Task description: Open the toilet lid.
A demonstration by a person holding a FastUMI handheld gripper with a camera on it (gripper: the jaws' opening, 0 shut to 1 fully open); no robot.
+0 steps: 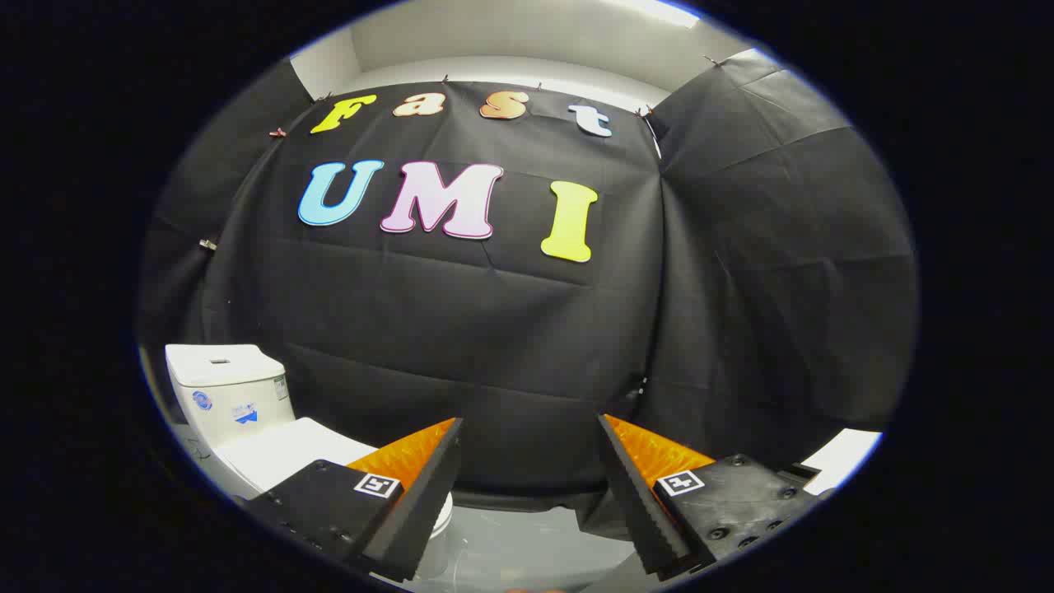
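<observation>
A white toilet stands low to the left of my fingers, against the black cloth wall. Its tank point(228, 394) rises at the back, with stickers on its front face. The lid point(284, 453) lies flat and closed over the bowl, partly hidden behind my left finger. My gripper point(531, 436) is open, held above and to the right of the toilet, with nothing between its fingers. The gap between them frames only the cloth wall and a strip of floor.
Black cloth point(510, 329) drapes the booth's back and right side, reaching down to a pale glossy floor point(519, 548). A white flat object point(844, 457) shows beyond my right finger at the far right.
</observation>
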